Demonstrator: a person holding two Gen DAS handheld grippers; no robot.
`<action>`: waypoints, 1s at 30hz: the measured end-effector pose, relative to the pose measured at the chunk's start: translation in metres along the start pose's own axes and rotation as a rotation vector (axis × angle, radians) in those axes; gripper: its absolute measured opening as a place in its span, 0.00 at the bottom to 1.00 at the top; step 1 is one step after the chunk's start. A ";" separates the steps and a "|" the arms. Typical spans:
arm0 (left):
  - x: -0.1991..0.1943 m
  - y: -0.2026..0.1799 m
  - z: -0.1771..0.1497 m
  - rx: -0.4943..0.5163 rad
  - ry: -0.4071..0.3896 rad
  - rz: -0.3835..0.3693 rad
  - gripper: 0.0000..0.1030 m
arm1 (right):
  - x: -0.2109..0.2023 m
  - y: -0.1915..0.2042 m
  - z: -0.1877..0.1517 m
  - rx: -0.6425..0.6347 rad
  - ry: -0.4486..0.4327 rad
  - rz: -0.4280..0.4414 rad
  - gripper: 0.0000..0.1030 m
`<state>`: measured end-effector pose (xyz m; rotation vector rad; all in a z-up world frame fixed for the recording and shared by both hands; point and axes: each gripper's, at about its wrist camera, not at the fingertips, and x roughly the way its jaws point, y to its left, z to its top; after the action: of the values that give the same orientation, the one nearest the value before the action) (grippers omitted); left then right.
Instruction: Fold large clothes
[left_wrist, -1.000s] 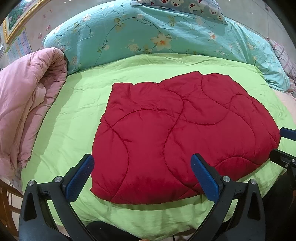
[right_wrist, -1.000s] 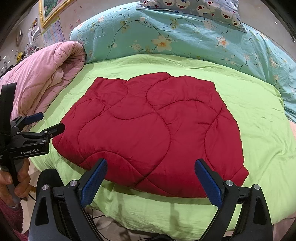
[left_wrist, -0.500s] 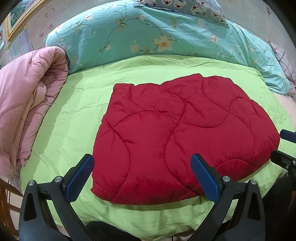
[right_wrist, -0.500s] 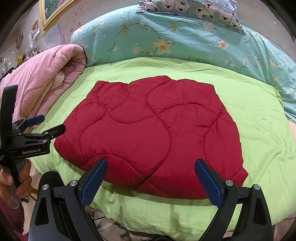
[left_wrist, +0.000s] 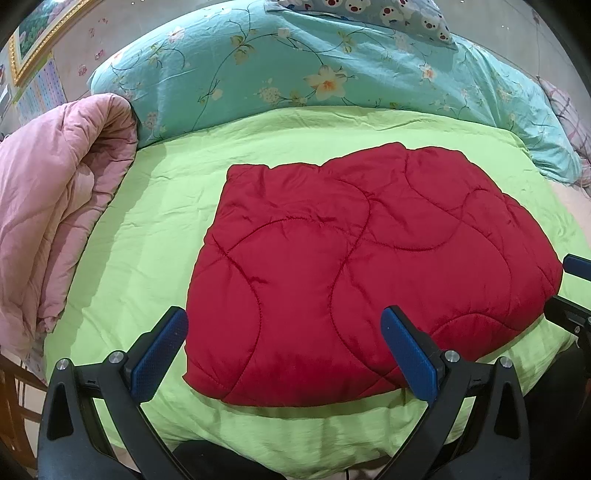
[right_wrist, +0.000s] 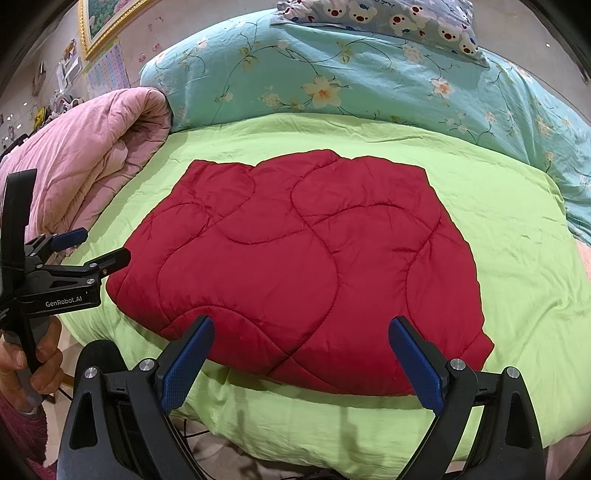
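A red quilted padded garment (left_wrist: 362, 266) lies folded flat on the lime green bed cover (left_wrist: 147, 236); it also shows in the right wrist view (right_wrist: 303, 266). My left gripper (left_wrist: 284, 347) is open and empty, held above the garment's near left corner. My right gripper (right_wrist: 301, 354) is open and empty, held above the garment's near edge. The left gripper also shows at the left of the right wrist view (right_wrist: 92, 251), open beside the garment's left corner. The right gripper's fingers (left_wrist: 576, 288) show at the right edge of the left wrist view.
A rolled pink quilt (left_wrist: 55, 206) lies along the bed's left side. A teal floral duvet (left_wrist: 314, 74) and a bear-print pillow (right_wrist: 388, 18) are piled at the head. The bed's near edge drops off just below the grippers.
Both views have shifted slightly, so the garment sits a little lower and farther in the frames. The garment lies as before and both grippers stay open.
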<state>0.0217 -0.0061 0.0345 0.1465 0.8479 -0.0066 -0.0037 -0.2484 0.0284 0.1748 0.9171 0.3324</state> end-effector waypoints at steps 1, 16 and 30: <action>0.000 0.000 0.000 0.001 0.000 0.001 1.00 | 0.000 0.000 0.000 0.001 0.000 0.000 0.93; 0.001 -0.003 0.002 0.008 0.000 0.003 1.00 | -0.001 0.001 0.001 -0.003 -0.001 -0.004 0.93; 0.004 -0.007 0.004 0.022 0.003 0.009 1.00 | 0.001 -0.003 0.001 0.000 0.006 -0.005 0.93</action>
<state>0.0270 -0.0134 0.0330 0.1709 0.8501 -0.0077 -0.0018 -0.2507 0.0273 0.1722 0.9229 0.3286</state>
